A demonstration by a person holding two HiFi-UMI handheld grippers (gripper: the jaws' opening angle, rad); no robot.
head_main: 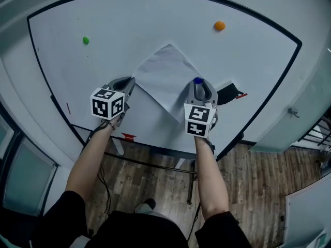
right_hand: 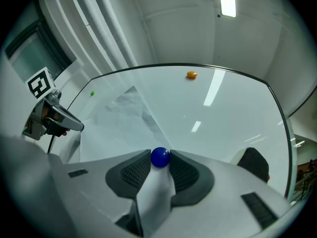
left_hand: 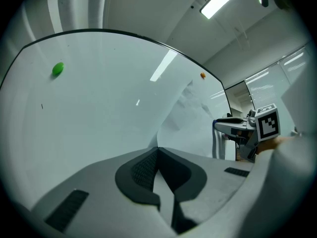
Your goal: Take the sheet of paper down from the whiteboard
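Left gripper (left_hand: 157,150) fingers are pinched shut on the left corner of the sheet of paper (head_main: 166,76), which lies flat against the whiteboard (head_main: 93,71). Right gripper (head_main: 197,84) fingers clamp a blue magnet (right_hand: 160,157) at the sheet's right corner. Both forearms (head_main: 88,154) stretch forward, side by side.

On the whiteboard (head_main: 129,19) a tilted sheet of paper (head_main: 165,74) spans between the fingertips: the left gripper (head_main: 127,81) meets its left corner, the right gripper (head_main: 198,82) flanks a blue magnet (head_main: 197,80), with an orange magnet (head_main: 220,25) above.
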